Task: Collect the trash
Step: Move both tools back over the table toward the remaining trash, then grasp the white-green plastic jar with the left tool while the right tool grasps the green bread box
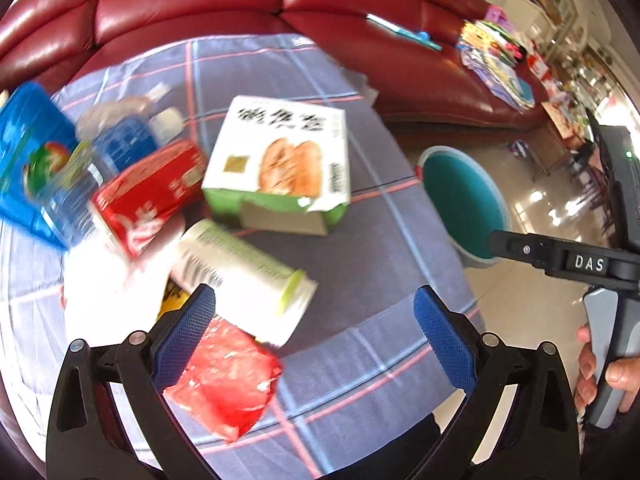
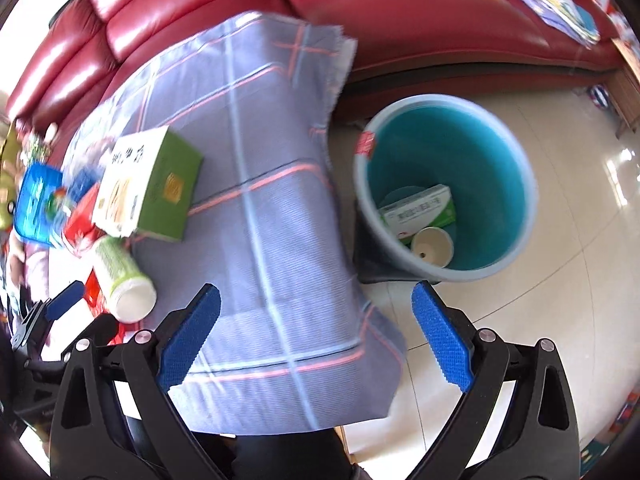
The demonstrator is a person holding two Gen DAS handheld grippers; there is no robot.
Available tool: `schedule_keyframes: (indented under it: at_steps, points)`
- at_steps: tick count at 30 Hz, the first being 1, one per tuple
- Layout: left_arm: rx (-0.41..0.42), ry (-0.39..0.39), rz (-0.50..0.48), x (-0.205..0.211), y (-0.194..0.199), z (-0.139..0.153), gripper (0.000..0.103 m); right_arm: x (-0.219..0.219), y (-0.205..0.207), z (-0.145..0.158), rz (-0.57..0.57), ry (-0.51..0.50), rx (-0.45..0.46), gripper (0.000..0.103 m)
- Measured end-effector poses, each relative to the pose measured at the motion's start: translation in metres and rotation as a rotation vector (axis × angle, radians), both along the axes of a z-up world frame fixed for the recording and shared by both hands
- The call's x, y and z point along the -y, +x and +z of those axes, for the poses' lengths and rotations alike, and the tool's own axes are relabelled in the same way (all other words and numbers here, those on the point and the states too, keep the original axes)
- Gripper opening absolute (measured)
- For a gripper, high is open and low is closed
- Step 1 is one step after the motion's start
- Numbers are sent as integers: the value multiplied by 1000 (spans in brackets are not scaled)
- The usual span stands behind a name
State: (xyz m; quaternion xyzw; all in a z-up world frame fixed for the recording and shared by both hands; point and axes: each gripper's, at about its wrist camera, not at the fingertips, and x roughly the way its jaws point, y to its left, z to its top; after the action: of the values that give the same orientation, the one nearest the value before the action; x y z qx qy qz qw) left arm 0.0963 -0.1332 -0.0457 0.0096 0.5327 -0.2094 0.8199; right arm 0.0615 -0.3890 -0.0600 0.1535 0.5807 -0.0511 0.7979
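Trash lies on a table under a blue plaid cloth: a white and green food box, a white cylindrical container on its side, a red carton, a red wrapper, crushed plastic bottles and a blue packet. My left gripper is open above the near table edge, the wrapper by its left finger. My right gripper is open and empty over the table's right edge. A blue bucket on the floor holds a green-white box and a paper cup.
A red leather sofa stands behind the table, with magazines on its right end. The bucket also shows in the left wrist view, right of the table. The floor is glossy tile.
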Motion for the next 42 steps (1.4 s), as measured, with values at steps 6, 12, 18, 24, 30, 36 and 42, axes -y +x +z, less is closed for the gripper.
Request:
schedule_keyframes:
  at_steps: [6, 12, 18, 24, 30, 36, 42]
  points:
    - [-85, -96, 131, -27, 14, -14, 99, -19, 7, -6, 18, 26, 6, 92]
    - [-97, -128, 208, -29, 29, -16, 99, -21, 16, -13, 26, 33, -6, 92]
    - [-95, -64, 233, -21, 36, -28, 98, -13, 23, -22, 21, 62, -15, 92]
    - [-107, -19, 227, -17, 43, -45, 92, -15, 37, -21, 33, 86, -10, 92]
    - [-79, -20, 153, -25, 34, -48, 66, -31, 50, -13, 66, 85, 29, 92]
    - [-98, -33, 140, -47, 27, -54, 63, -64, 63, -18, 108, 78, 46, 92]
    - [-109, -92, 137, -61, 24, -53, 66, -97, 75, -27, 121, -8, 122, 92]
